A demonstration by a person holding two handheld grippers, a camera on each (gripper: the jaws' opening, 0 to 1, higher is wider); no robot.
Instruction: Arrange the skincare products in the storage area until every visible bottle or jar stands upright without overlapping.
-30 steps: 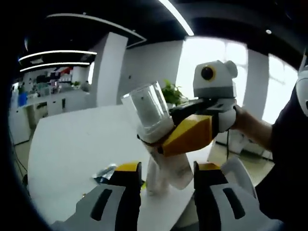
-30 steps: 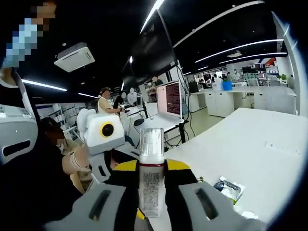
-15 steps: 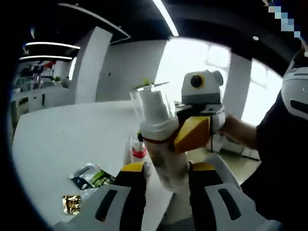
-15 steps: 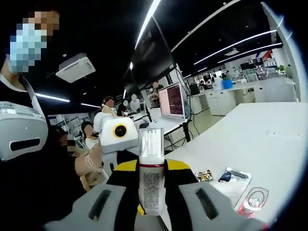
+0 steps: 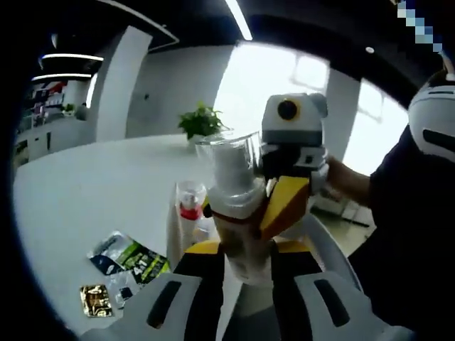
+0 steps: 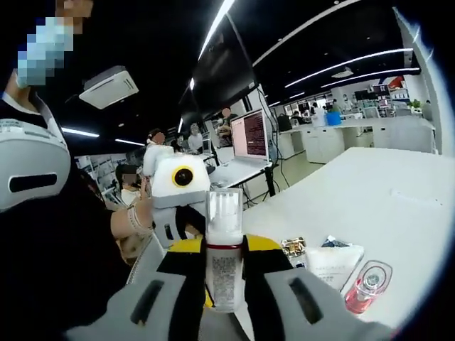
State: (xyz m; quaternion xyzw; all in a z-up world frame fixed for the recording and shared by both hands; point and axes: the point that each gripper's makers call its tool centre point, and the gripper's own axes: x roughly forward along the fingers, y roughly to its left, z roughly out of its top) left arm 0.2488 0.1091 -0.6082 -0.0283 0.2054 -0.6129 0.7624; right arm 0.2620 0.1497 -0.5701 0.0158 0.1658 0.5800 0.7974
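A frosted bottle (image 5: 242, 245) with a clear cap and a red neck band is held in the air between both grippers. My right gripper (image 6: 224, 273) is shut on its labelled body (image 6: 224, 270), cap pointing away from me. In the left gripper view that same gripper (image 5: 284, 202) comes in from the right and clamps the bottle near its neck. My left gripper (image 5: 245, 252) has its yellow-tipped jaws pressed against the bottle's lower end. A small pink bottle (image 5: 188, 202) with a clear cap is on the white table (image 5: 85, 185), and it appears again as the pink bottle (image 6: 366, 284).
Green and black sachets (image 5: 131, 256) and a gold sachet (image 5: 96, 300) lie on the table beside a white pack (image 6: 334, 259). A potted plant (image 5: 201, 121) stands at the far edge. A person's hand (image 5: 345, 181) holds the right gripper; people and a screen (image 6: 250, 135) are behind.
The left jaws have narrowed from a wide gap onto the bottle's lower end. Both views have swung, bringing the pink bottle and the sachets into sight. The right gripper kept its hold.
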